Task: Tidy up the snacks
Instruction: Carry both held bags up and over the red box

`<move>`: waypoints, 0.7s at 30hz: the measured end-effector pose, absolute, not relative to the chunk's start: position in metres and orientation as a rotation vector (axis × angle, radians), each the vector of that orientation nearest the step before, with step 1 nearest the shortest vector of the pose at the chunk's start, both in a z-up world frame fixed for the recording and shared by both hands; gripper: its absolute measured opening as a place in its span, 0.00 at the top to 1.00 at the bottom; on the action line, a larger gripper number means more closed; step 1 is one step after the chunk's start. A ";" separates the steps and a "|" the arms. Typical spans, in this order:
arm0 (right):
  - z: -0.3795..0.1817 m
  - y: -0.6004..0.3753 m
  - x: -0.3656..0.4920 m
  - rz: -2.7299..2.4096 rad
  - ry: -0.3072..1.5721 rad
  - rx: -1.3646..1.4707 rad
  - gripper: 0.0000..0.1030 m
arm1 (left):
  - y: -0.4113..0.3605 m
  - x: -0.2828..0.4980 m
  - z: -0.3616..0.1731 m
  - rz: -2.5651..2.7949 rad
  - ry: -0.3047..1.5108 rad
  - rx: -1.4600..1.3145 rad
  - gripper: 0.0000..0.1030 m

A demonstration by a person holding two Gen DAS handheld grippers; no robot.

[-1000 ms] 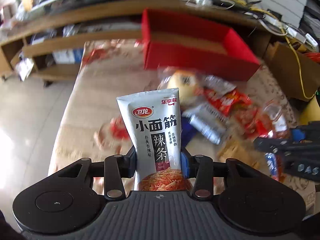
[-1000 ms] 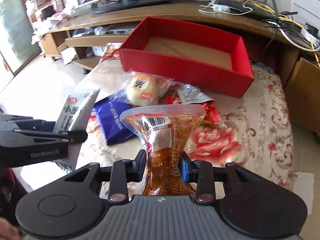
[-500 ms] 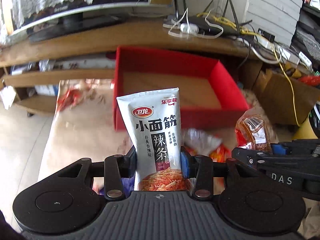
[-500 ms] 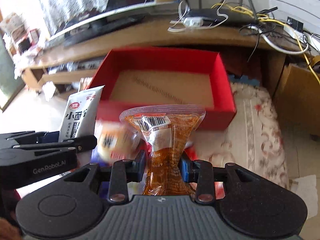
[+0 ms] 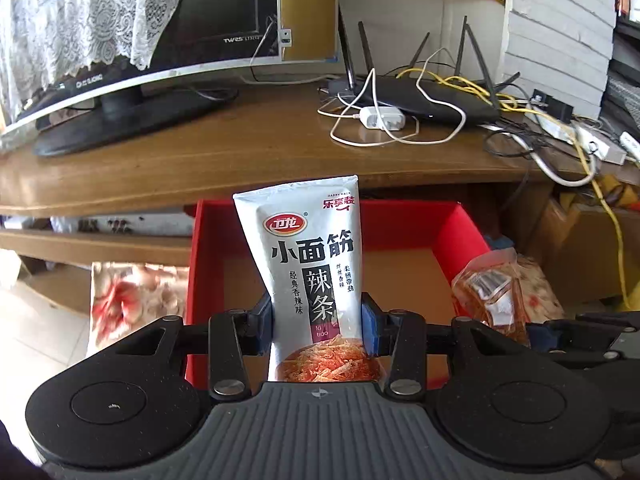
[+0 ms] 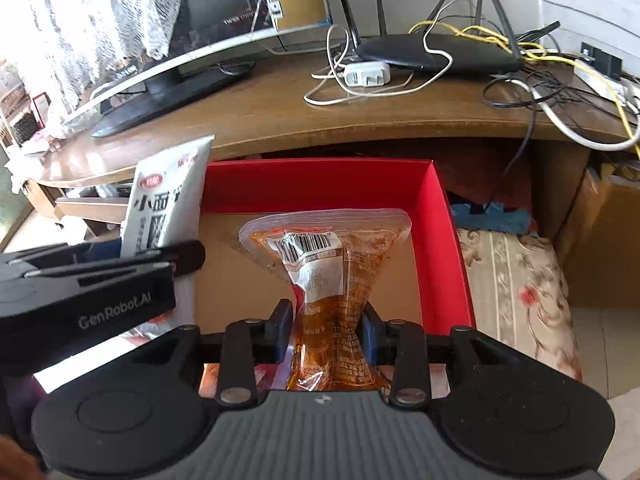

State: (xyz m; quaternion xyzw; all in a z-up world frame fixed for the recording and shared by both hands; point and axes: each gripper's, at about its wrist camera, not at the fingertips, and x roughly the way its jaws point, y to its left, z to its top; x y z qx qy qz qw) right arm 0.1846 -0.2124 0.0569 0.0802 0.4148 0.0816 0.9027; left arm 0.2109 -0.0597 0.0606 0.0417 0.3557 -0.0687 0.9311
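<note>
My left gripper (image 5: 318,322) is shut on a white latiao snack packet (image 5: 308,264) held upright over the open red box (image 5: 460,232). My right gripper (image 6: 326,334) is shut on a clear orange snack pouch (image 6: 328,280) with a barcode, held over the same red box (image 6: 444,248). The box has a brown cardboard floor and holds nothing I can see. The left gripper (image 6: 152,268) and its white packet (image 6: 168,200) show at the left of the right wrist view. The orange pouch (image 5: 490,296) shows at the right of the left wrist view.
A wooden TV stand (image 5: 260,148) overhangs the far end of the box, with a monitor (image 5: 140,40), a router (image 5: 432,100), a white charger (image 5: 380,116) and tangled cables. A floral cloth (image 6: 520,292) covers the surface right of the box. A cardboard box (image 6: 608,240) stands far right.
Both grippers have moved forward from the snack pile on the cloth to above the red box, each still holding its packet. The loose snacks have dropped out of view.
</note>
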 end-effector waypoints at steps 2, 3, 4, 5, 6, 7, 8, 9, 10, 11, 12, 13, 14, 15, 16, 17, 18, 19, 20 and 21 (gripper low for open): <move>0.049 -0.210 0.197 0.168 0.863 0.158 0.69 | -0.061 0.222 0.052 -0.138 0.736 0.092 0.52; 0.047 -0.207 0.202 0.167 0.862 0.149 0.69 | -0.062 0.226 0.047 -0.135 0.738 0.103 0.52; 0.043 -0.204 0.207 0.165 0.861 0.129 0.70 | -0.062 0.230 0.042 -0.126 0.735 0.112 0.52; 0.040 -0.201 0.211 0.159 0.854 0.110 0.70 | -0.062 0.233 0.037 -0.114 0.738 0.124 0.52; 0.036 -0.199 0.216 0.164 0.851 0.111 0.70 | -0.061 0.237 0.032 -0.106 0.748 0.137 0.52; 0.033 -0.199 0.221 0.166 0.853 0.116 0.70 | -0.060 0.239 0.026 -0.100 0.757 0.141 0.52; 0.030 -0.197 0.225 0.165 0.858 0.109 0.70 | -0.059 0.241 0.021 -0.096 0.766 0.142 0.52; 0.026 -0.194 0.228 0.160 0.859 0.091 0.70 | -0.057 0.243 0.015 -0.091 0.777 0.144 0.52; 0.021 -0.192 0.231 0.160 0.860 0.081 0.70 | -0.056 0.244 0.009 -0.095 0.790 0.158 0.52; 0.016 -0.191 0.233 0.159 0.870 0.077 0.70 | -0.057 0.243 0.004 -0.096 0.794 0.179 0.52; 0.011 -0.190 0.235 0.160 0.880 0.076 0.70 | -0.058 0.241 -0.002 -0.094 0.794 0.205 0.52; 0.006 -0.189 0.237 0.162 0.890 0.071 0.70 | -0.059 0.240 -0.007 -0.091 0.796 0.229 0.52; 0.002 -0.188 0.237 0.164 0.899 0.058 0.70 | -0.059 0.239 -0.011 -0.090 0.799 0.244 0.52; -0.003 -0.186 0.236 0.164 0.902 0.038 0.70 | -0.059 0.238 -0.014 -0.091 0.799 0.249 0.52; -0.004 -0.183 0.235 0.163 0.898 0.017 0.70 | -0.059 0.235 -0.016 -0.096 0.793 0.256 0.52; -0.004 -0.182 0.234 0.164 0.896 0.004 0.70 | -0.060 0.233 -0.016 -0.098 0.787 0.263 0.52; -0.004 -0.182 0.233 0.167 0.900 0.002 0.70 | -0.058 0.232 -0.015 -0.103 0.794 0.252 0.52; -0.004 -0.182 0.232 0.169 0.909 0.005 0.70 | -0.055 0.231 -0.016 -0.113 0.806 0.234 0.52; -0.004 -0.183 0.230 0.170 0.914 0.004 0.70 | -0.053 0.228 -0.017 -0.119 0.813 0.219 0.52; -0.004 -0.182 0.228 0.172 0.924 -0.003 0.70 | -0.052 0.224 -0.017 -0.121 0.819 0.210 0.52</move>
